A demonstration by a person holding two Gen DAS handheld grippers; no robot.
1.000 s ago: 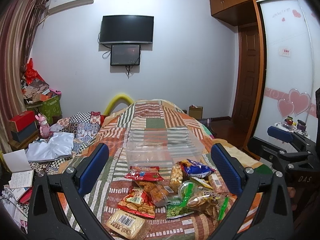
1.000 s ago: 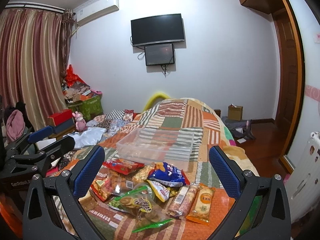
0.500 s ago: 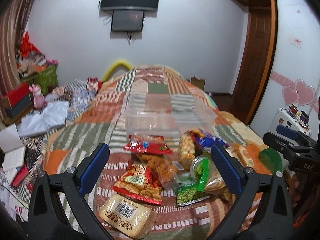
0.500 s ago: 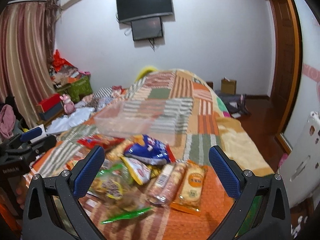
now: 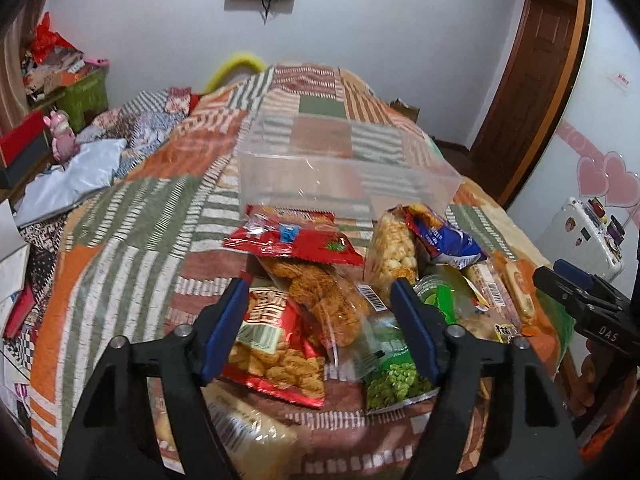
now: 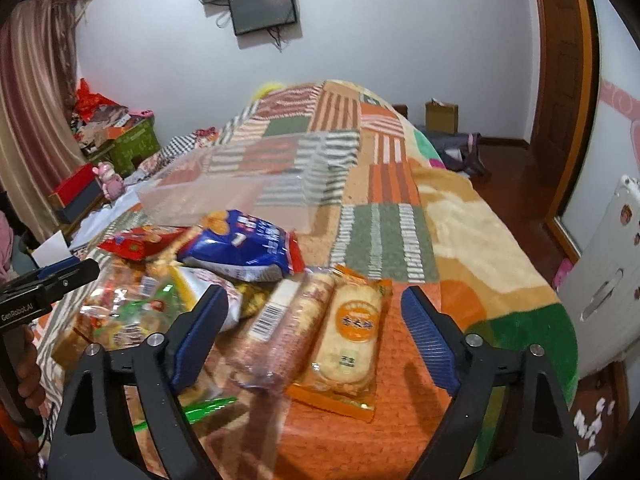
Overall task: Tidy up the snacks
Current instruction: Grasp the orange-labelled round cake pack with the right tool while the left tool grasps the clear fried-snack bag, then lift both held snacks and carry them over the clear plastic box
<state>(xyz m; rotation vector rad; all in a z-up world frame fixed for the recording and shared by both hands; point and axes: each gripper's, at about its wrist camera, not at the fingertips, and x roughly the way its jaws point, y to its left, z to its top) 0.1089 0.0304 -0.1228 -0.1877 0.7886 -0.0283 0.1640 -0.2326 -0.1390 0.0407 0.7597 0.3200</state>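
Observation:
A pile of snack packets lies on a patchwork bed in front of an empty clear plastic bin [image 5: 344, 172], also in the right wrist view [image 6: 240, 196]. My left gripper [image 5: 320, 320] is open, low over a clear bag of fried snacks [image 5: 320, 296] and a red packet [image 5: 276, 356]; a green pea bag [image 5: 396, 372] lies beside. My right gripper [image 6: 316, 320] is open above an orange rice-cracker pack [image 6: 348, 332] and a clear cracker sleeve [image 6: 284, 332]. A blue bag [image 6: 244, 248] lies behind them.
The bed's right edge drops to a wooden floor [image 6: 516, 184]. A white suitcase [image 6: 600, 292] stands right of the bed. Clothes and boxes [image 5: 68, 92] crowd the left side. A flat red packet [image 5: 292, 240] lies against the bin's front wall.
Both grippers have tilted down and come closer to the snack pile. The left gripper's fingers have narrowed but stay open. Nothing has been picked up.

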